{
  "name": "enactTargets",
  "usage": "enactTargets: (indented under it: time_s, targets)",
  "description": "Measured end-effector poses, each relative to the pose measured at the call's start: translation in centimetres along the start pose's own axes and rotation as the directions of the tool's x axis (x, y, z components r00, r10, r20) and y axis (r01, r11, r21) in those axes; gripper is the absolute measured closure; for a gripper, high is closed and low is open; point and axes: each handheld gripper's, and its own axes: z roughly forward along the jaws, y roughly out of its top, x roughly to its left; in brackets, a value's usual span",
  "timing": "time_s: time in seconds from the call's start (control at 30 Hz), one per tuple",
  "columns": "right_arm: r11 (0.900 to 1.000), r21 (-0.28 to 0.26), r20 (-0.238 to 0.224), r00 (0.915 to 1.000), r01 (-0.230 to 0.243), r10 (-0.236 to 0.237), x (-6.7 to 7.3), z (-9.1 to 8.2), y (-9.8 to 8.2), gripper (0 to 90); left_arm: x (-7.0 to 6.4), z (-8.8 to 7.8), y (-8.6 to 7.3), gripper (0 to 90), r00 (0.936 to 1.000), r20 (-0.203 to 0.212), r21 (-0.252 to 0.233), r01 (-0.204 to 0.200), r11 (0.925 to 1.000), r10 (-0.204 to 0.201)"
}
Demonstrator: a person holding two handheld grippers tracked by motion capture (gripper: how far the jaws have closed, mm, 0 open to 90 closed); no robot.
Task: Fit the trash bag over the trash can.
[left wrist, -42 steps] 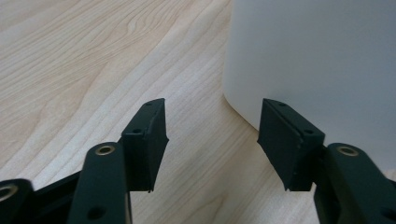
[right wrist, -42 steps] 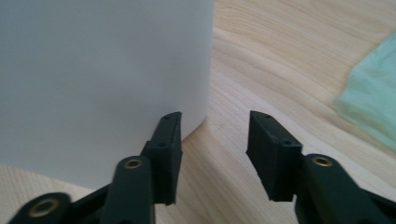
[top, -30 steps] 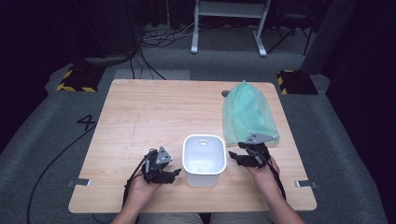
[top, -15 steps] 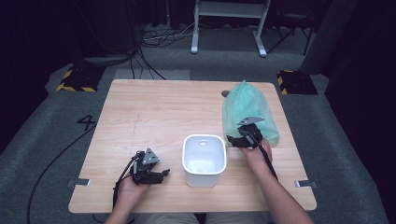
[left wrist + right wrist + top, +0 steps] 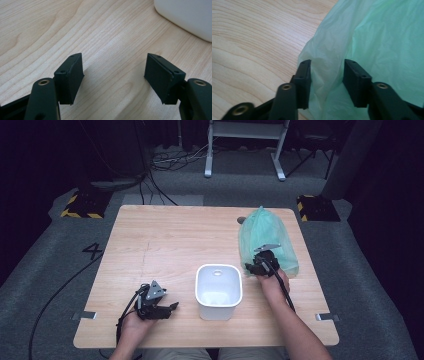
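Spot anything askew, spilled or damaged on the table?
Nothing stands out. The white bin stands upright, the green bag lies crumpled but intact with the right gripper closing around a fold; the left gripper is open over bare wood.

The one mark you can read is a dark number "4" [image 5: 93, 251] on the grey floor [image 5: 45, 270], just off the worktop's [image 5: 165, 235] left edge in the high view. You'll find no lettering or brand on anything else.

Bag [image 5: 265, 237] right behind bin [image 5: 218, 290].
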Motion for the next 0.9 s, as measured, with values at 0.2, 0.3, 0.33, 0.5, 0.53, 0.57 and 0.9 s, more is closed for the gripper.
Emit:
enactTargets:
  time_s: [0.2, 0.3, 0.33, 0.5, 0.53, 0.57, 0.9]
  targets:
    - [0.999, 0.029, -0.025, 0.9995, -0.019, 0.02, -0.6, -0.5, -0.2, 90.0, 0.1, 0.0, 0.0, 29.0, 0.9999, 0.011, 0.003, -0.007, 1.0, 0.007]
    - [0.998, 0.052, -0.043, 0.9987, -0.025, 0.027, -0.4, -1.1, -0.5, 90.0, 0.1, 0.1, 0.1, 27.8, 0.9999, 0.007, 0.004, -0.011, 0.9999, 0.011]
    - [0.999, 0.049, -0.041, 0.999, -0.013, 0.015, -0.3, -1.5, -0.7, 90.0, 0.1, 0.1, 0.1, 27.8, 0.9999, 0.006, 0.005, -0.01, 0.9999, 0.01]
    - [0.999, 0.029, -0.055, 0.9983, 0.021, -0.019, 0.5, -4.2, -1.9, 90.0, 0.1, 0.1, 0.0, 27.6, 1.0, 0.007, 0.005, -0.007, 1.0, 0.007]
    - [0.999, 0.021, -0.055, 0.9982, 0.027, -0.025, 0.6, -4.9, -2.2, 90.0, 0.1, 0.1, 0.0, 27.6, 0.9999, 0.008, 0.005, -0.007, 1.0, 0.007]
    - [1.0, 0.014, -0.064, 0.9976, 0.028, -0.027, 0.7, -5.5, -2.6, 90.0, 0.1, 0.1, 0.0, 27.6, 0.9999, 0.008, 0.005, -0.007, 1.0, 0.007]
    - [1.0, -0.028, -0.114, 0.9933, 0.013, -0.017, 1.5, -10.3, -6.9, 89.1, 0.1, 0.1, 0.1, 27.5, 0.9999, 0.009, 0.005, -0.009, 0.9999, 0.009]
